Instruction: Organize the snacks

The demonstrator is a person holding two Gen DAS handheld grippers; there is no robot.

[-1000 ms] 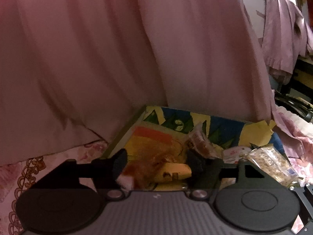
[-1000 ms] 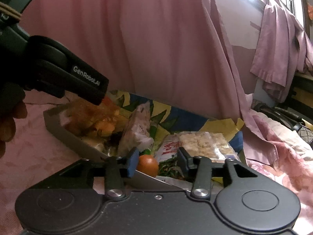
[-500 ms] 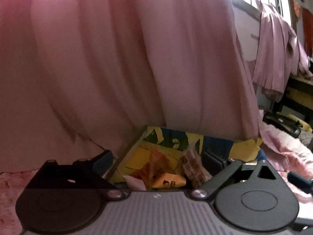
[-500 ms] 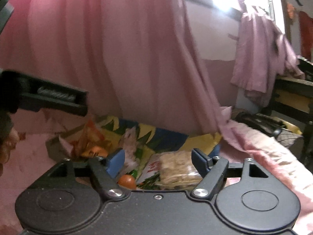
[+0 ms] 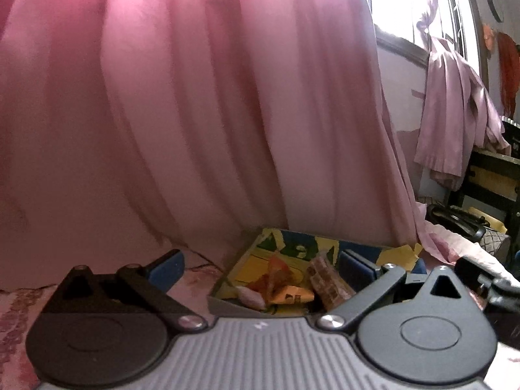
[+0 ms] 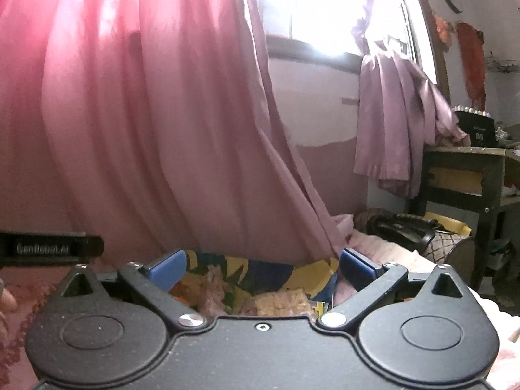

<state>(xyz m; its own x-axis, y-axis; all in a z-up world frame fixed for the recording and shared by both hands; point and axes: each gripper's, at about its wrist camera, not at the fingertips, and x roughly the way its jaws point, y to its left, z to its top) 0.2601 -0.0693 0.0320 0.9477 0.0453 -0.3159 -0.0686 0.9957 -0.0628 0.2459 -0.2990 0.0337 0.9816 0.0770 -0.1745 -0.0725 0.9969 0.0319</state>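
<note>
A shallow grey tray point(image 5: 227, 304) lined with a yellow, blue and green print holds several snack packets on the bed. In the left wrist view I see an orange packet point(image 5: 276, 274), a yellow packet point(image 5: 292, 294) and a brown biscuit pack point(image 5: 326, 282). My left gripper point(image 5: 260, 268) is wide open and empty, raised above and behind the tray. My right gripper point(image 6: 260, 265) is wide open and empty too; below it a pale crumbly snack pack point(image 6: 282, 302) and the tray's printed lining point(image 6: 260, 271) show. The left gripper's body point(image 6: 48, 248) shows at the left edge of the right wrist view.
A pink curtain point(image 5: 195, 113) hangs right behind the tray. The bed has a pink floral cover point(image 5: 13, 318). At the right stand a dark wooden table point(image 6: 464, 169), a black bag point(image 6: 399, 227) and a bright window point(image 6: 325, 9).
Both grippers opened wide and pulled up and back from the tray. The left one let go of the packets in the tray; the tray now looks smaller and lower in both views.
</note>
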